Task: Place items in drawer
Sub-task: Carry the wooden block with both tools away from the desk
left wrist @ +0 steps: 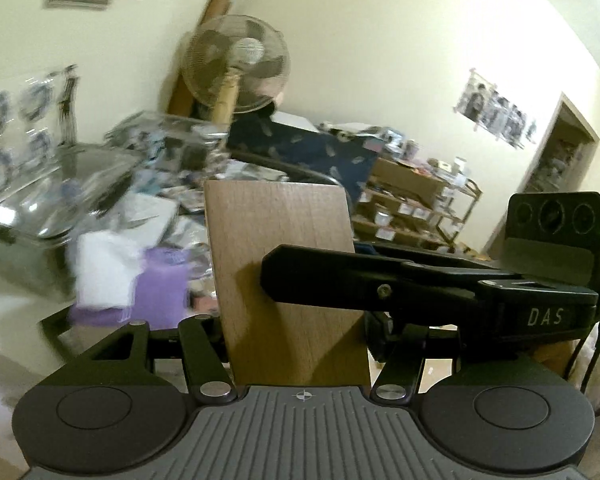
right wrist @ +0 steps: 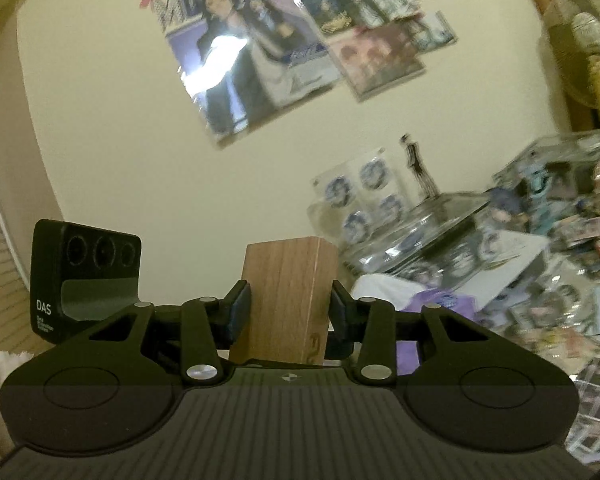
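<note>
A wooden box with light brown grain stands upright between the two fingers of my left gripper, which is shut on its lower part. From the right, one finger of the other gripper lies across the box's face. In the right wrist view the same wooden box sits between the dark pads of my right gripper, which is shut on its sides. The left gripper's camera housing shows at the left. The box is held in the air by both grippers; no drawer shows.
Clear acrylic cases and a purple cloth with a white cloth lie on a cluttered surface to the left. A standing fan, a loaded wooden shelf and a doorway are behind. Posters hang on the wall.
</note>
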The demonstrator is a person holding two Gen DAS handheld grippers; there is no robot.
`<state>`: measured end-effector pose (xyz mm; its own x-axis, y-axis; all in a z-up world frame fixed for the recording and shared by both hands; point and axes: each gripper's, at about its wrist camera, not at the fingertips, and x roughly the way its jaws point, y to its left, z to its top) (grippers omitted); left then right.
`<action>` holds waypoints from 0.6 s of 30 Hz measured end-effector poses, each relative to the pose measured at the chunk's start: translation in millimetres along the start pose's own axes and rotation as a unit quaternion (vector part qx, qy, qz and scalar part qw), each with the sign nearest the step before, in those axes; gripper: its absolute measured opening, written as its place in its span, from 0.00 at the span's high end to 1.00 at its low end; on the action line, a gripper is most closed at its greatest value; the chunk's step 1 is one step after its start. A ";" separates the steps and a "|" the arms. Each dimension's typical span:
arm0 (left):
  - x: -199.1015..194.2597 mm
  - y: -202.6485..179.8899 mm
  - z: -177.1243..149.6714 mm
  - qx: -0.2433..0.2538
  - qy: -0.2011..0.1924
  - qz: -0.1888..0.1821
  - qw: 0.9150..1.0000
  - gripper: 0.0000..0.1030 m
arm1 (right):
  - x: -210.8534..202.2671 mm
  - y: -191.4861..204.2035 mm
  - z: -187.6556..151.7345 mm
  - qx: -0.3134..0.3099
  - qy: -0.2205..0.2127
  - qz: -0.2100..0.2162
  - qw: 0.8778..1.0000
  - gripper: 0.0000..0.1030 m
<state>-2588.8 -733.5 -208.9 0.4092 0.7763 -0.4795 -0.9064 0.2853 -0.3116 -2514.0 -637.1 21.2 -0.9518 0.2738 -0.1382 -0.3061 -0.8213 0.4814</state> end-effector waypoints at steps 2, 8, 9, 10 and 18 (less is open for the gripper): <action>14.6 -22.6 6.5 0.014 0.005 -0.013 1.000 0.44 | -23.7 -18.4 0.9 0.004 -0.015 -0.014 1.000 0.60; 58.4 -90.3 25.9 0.055 0.021 -0.052 0.997 0.44 | -111.4 -75.2 0.8 0.019 -0.060 -0.065 0.996 0.60; 65.7 -101.6 29.2 0.062 0.024 -0.059 0.996 0.44 | -129.6 -83.6 1.1 0.021 -0.067 -0.074 0.995 0.60; 73.0 -112.9 32.4 0.069 0.026 -0.065 0.995 0.44 | -147.9 -92.1 1.4 0.023 -0.075 -0.083 0.993 0.60; 156.7 -243.2 44.6 0.119 0.041 -0.150 0.981 0.44 | -312.7 -131.7 0.5 0.039 -0.140 -0.180 0.973 0.60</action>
<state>-2308.9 -656.2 -171.7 0.6599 0.5918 -0.4630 -0.7384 0.6247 -0.2540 -2176.0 -614.3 1.5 -0.7381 0.6707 -0.0735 -0.6052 -0.6100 0.5116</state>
